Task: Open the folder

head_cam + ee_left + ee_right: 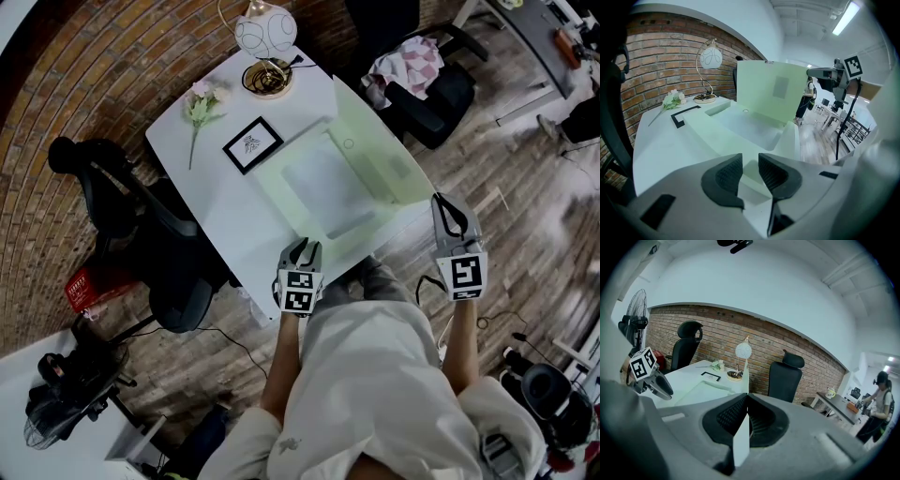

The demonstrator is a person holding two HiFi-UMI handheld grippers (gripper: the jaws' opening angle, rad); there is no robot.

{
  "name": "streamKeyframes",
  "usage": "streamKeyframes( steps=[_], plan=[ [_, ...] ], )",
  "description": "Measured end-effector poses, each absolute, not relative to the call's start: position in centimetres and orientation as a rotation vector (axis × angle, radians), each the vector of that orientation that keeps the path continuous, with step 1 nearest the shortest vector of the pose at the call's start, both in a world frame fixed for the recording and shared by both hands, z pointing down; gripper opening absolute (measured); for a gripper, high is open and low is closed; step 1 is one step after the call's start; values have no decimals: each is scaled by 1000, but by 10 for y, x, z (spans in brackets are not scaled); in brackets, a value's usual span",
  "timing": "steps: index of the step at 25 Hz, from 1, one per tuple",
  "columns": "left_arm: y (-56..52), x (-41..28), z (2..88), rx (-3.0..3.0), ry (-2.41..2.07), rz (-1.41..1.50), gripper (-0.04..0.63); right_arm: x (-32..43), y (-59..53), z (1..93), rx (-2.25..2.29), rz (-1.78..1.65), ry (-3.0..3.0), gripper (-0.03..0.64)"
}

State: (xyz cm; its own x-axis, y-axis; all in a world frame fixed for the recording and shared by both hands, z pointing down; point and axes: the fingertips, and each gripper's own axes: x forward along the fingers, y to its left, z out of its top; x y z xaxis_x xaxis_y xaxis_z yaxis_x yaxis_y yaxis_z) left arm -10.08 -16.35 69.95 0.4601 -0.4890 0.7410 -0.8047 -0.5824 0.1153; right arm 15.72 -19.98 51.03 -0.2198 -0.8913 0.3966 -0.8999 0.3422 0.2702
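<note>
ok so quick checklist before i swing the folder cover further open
1. Right gripper shut on the cover's edge: ok.
2. Cover lifted clear of the folder base: ok.
3. Left gripper holding the base down: not ok, jaws apart.
4. Lamp and picture frame out of the cover's path: ok, both stand on the base's far side.
5. Table room for the cover to lie flat: cannot tell.

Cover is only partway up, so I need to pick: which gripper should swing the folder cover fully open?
Right. The right gripper is shut on the free edge of the green folder cover, which stands raised. The left gripper hangs open at the near edge of the folder base, gripping nothing.
</note>
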Motion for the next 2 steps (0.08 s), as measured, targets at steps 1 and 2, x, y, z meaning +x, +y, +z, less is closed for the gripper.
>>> streamKeyframes(
  steps=[1,2],
  plan=[
    [-164,-101,699,2262,-1082,930,103,157,-200,510,1563,24,-2128,8],
    [-164,-101,699,2265,-1082,926,103,157,-200,510,1564,23,-2127,8]
  ],
)
